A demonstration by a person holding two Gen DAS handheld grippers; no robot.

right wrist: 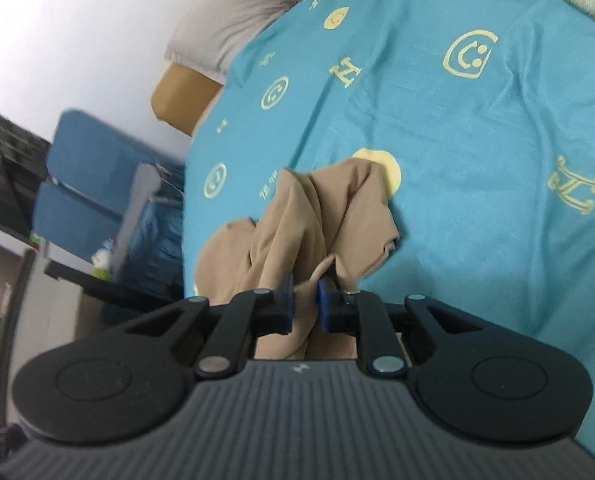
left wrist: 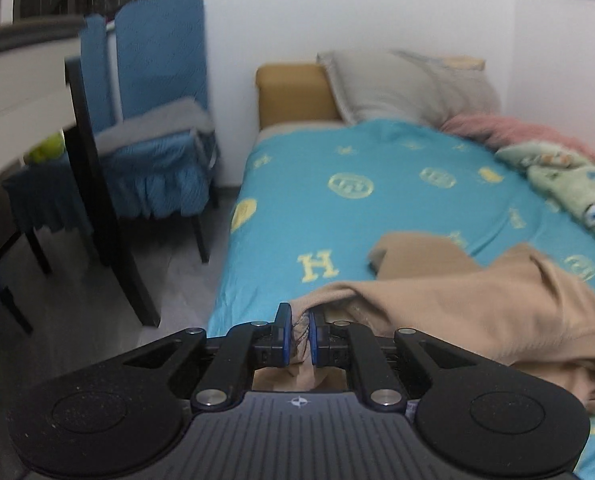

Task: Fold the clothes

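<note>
garment: tan garment [left wrist: 477, 304] bunched on bed sheet [left wrist: 377, 208] | left gripper [left wrist: 299, 330] pinching its edge, cloth trailing right-forward | right gripper [right wrist: 305, 300] pinching a fold, bulk ahead-left

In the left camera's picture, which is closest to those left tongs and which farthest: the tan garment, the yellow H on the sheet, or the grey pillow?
1. Tan garment: pinched in the left tongs, spreading right.
2. Yellow H: on the sheet just ahead.
3. Grey pillow: at the bed's far end, by the wall.
</note>
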